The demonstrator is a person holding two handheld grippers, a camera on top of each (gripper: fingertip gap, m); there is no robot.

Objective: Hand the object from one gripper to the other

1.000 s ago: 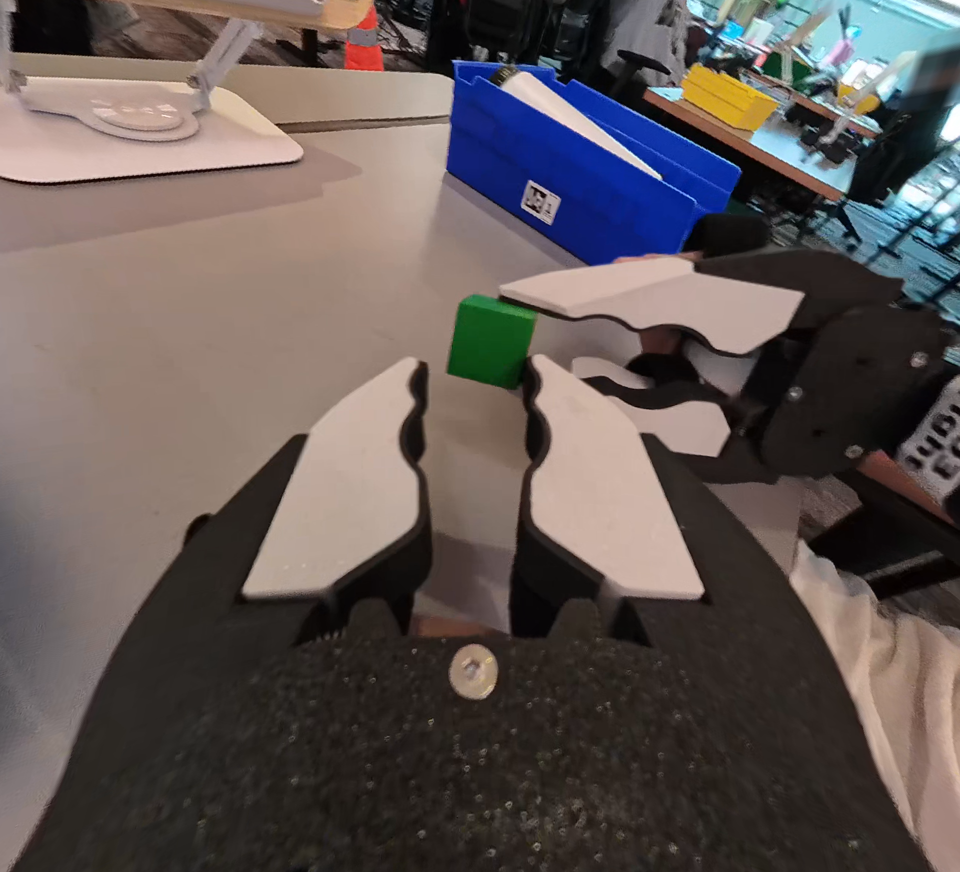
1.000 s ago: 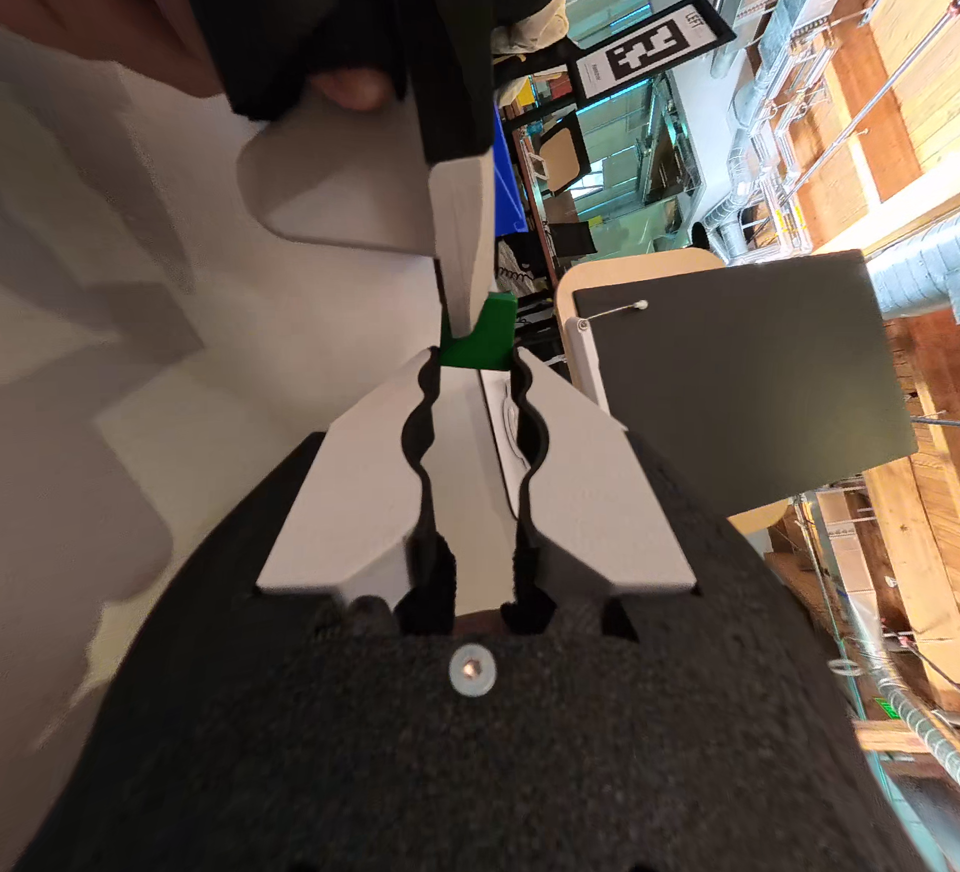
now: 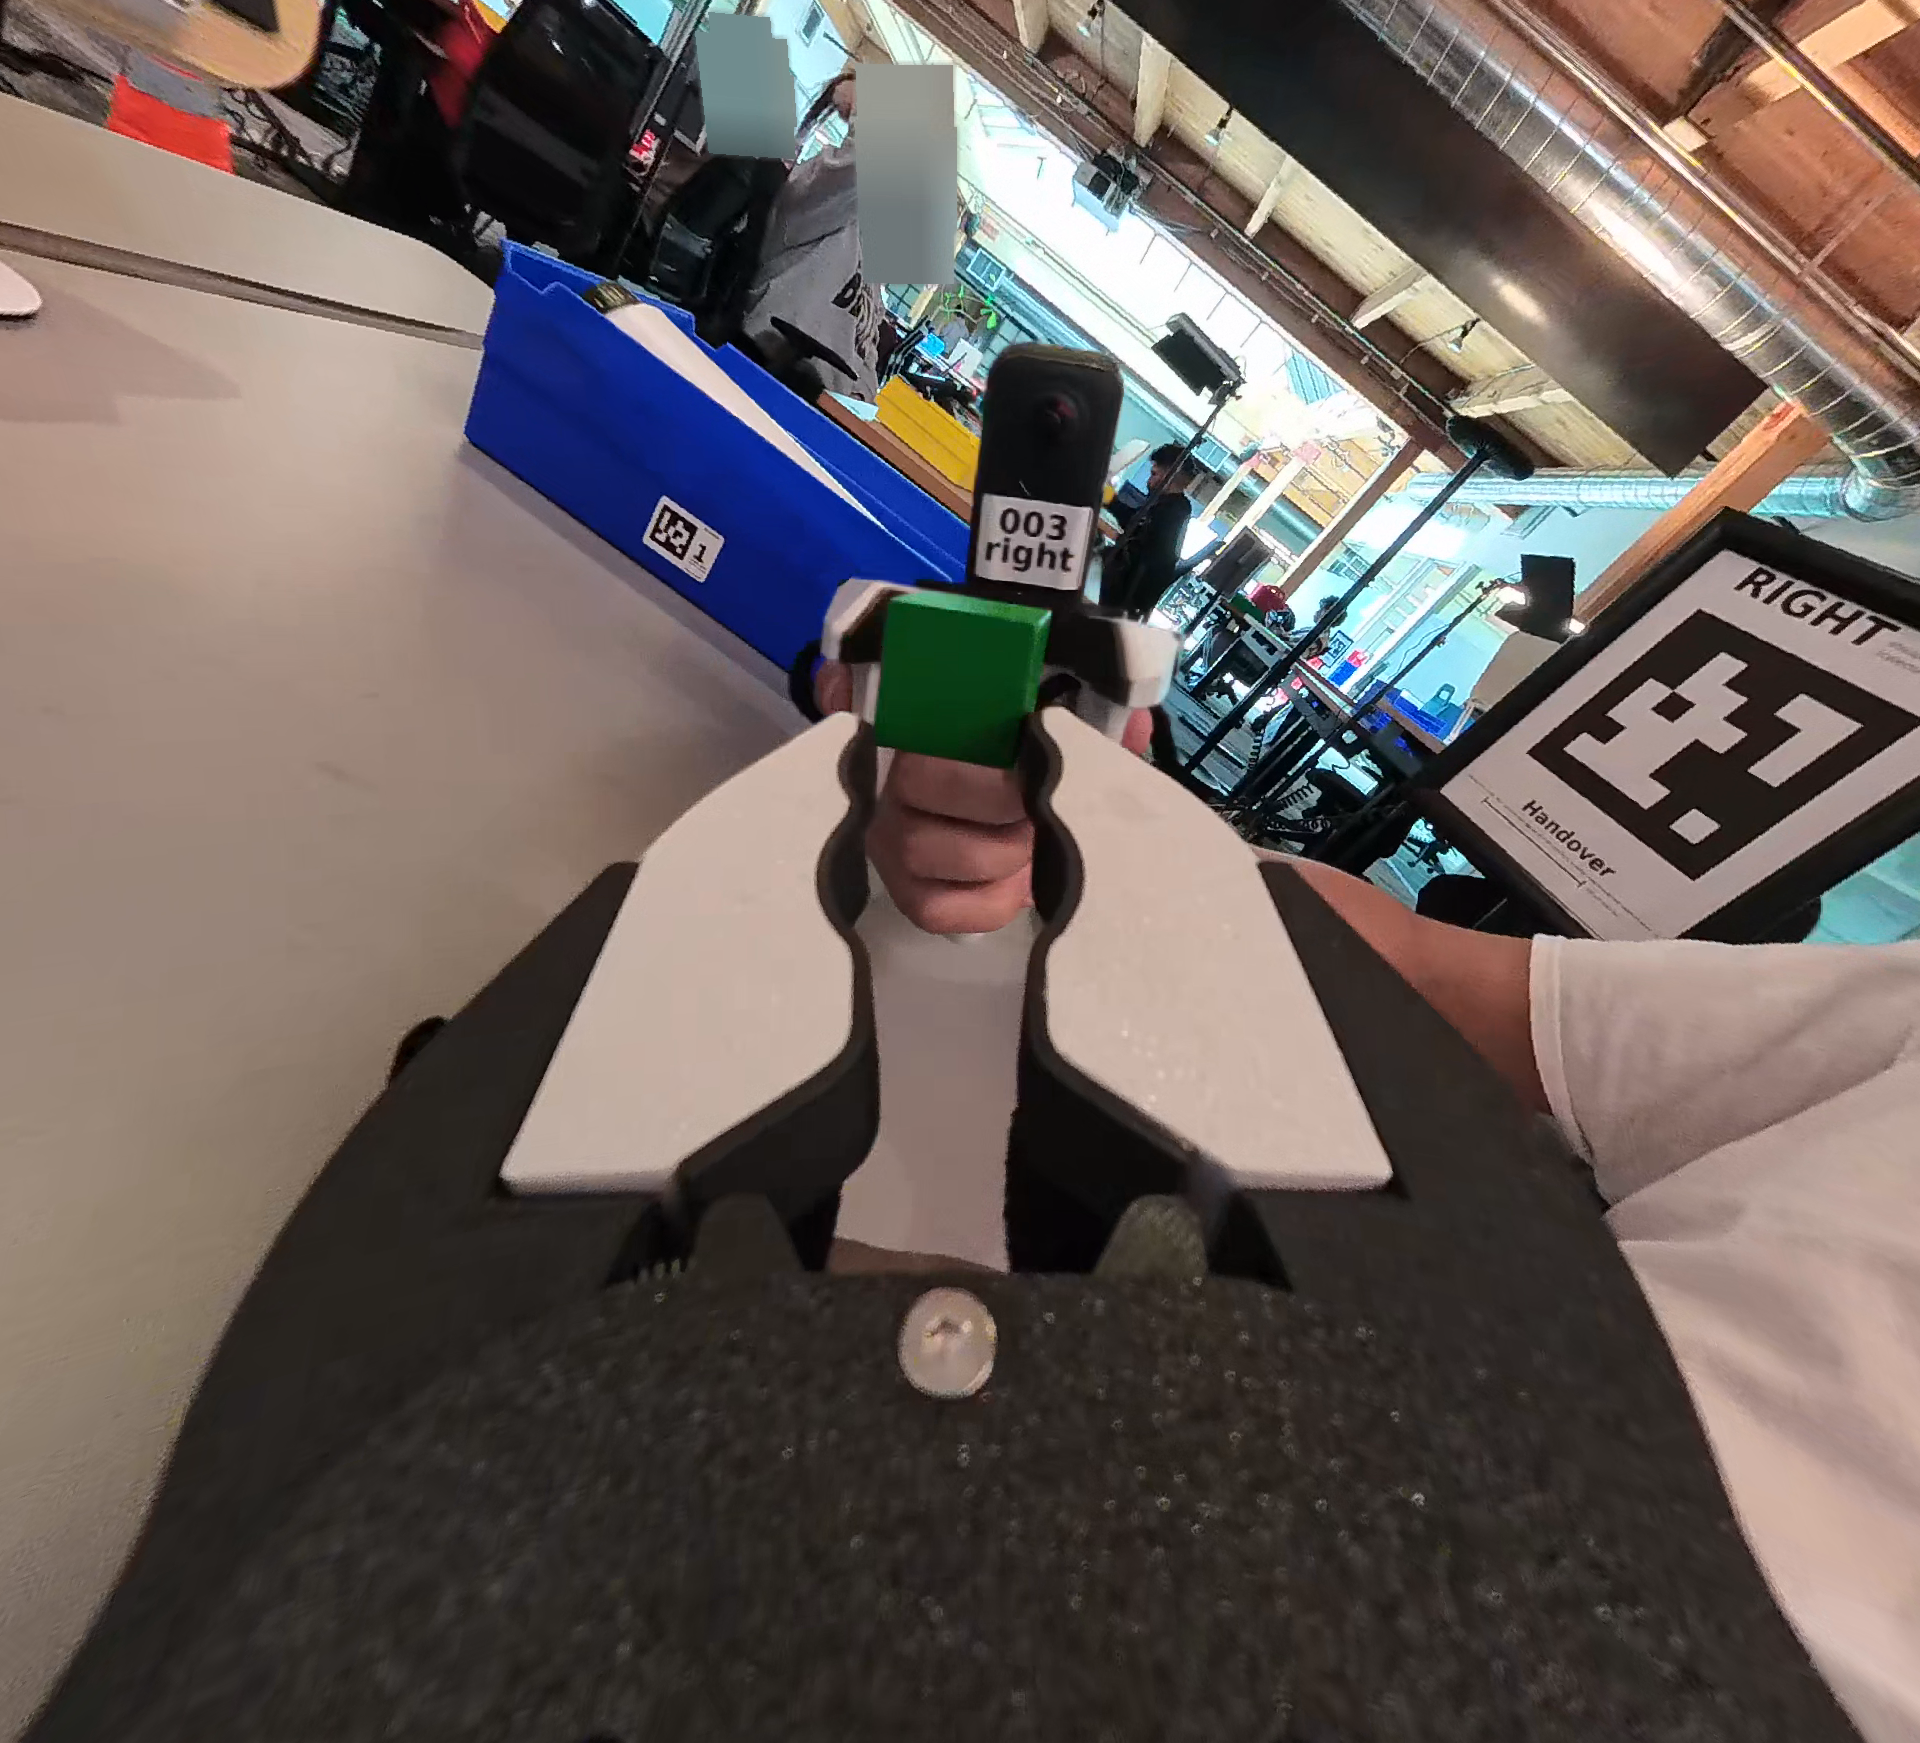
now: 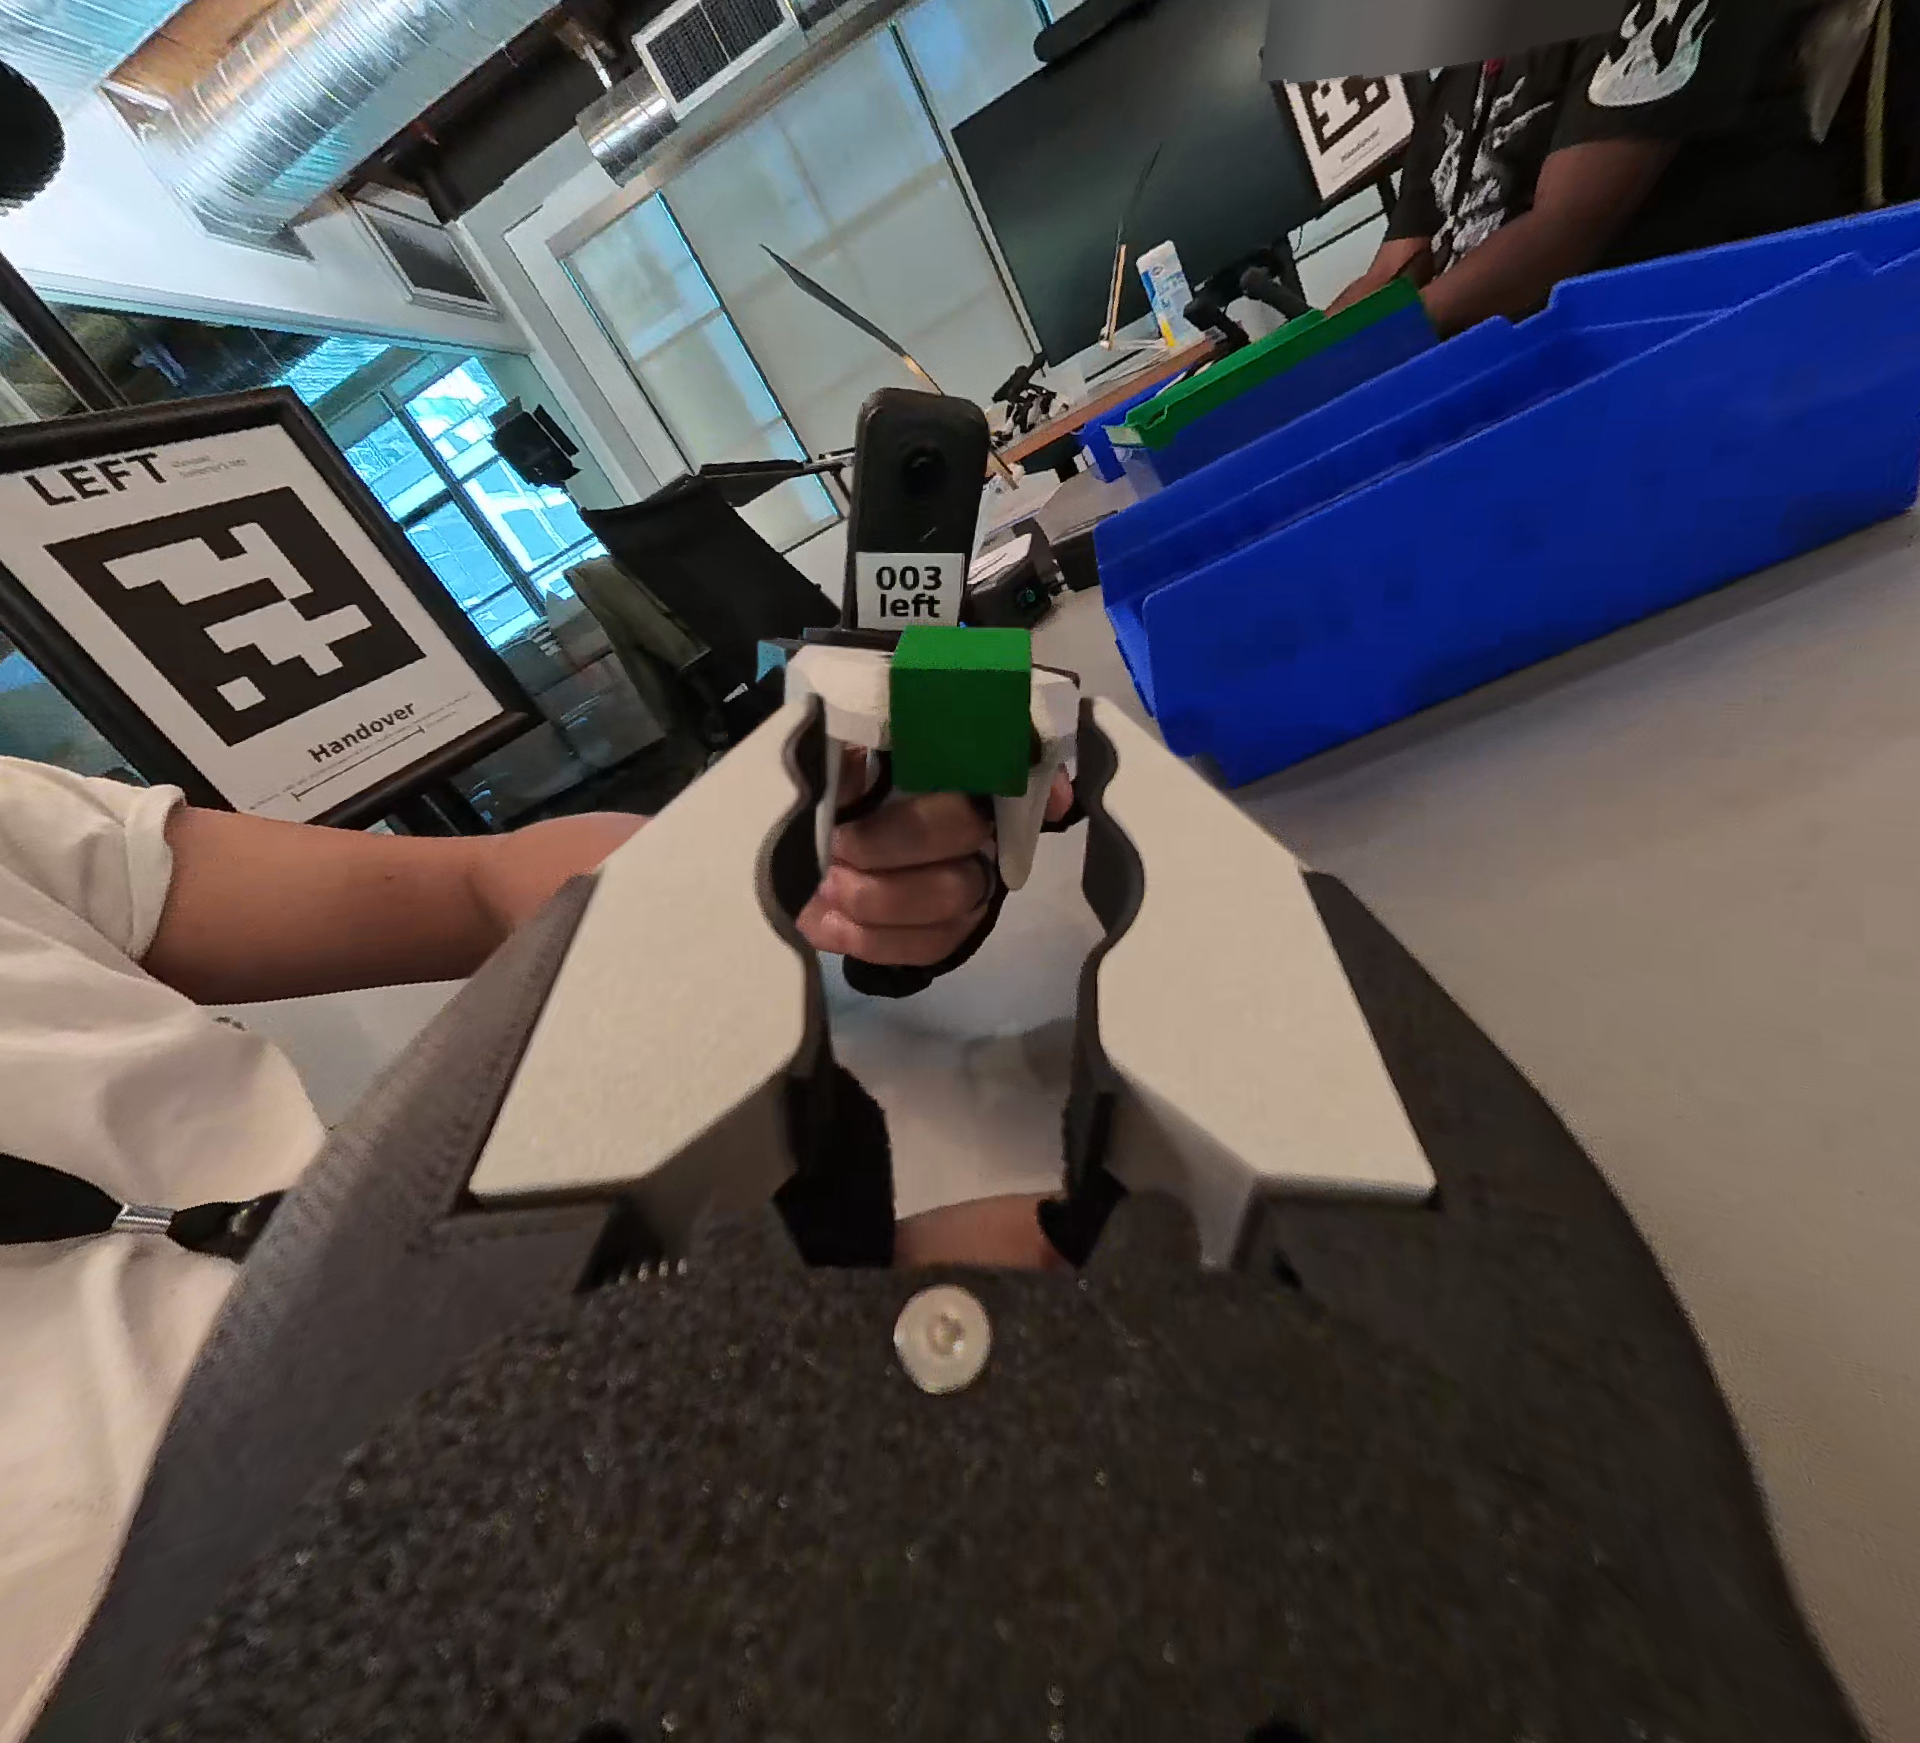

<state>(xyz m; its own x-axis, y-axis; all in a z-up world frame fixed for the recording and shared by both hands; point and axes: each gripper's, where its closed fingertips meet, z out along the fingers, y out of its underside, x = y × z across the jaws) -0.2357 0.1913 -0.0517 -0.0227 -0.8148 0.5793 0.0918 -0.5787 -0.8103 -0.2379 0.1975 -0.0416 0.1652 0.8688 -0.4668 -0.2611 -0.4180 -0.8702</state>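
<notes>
1. Left gripper (image 3: 948,748): fingers clamped on the green block (image 3: 958,691) at their tips, holding it in the air above the grey table (image 3: 260,758).
2. Right gripper (image 4: 943,725): faces the left one head-on. Its fingers (image 4: 675,945) stand wide apart on either side of the block, with a gap on each side and no contact.
3. Block: upright and level between the two tools, carried by the left gripper alone.
4. A hand (image 3: 951,846) grips the right gripper's handle, just below the block.
5. Blue bin (image 3: 644,446): on the table beyond the grippers, well apart from the block.
</notes>
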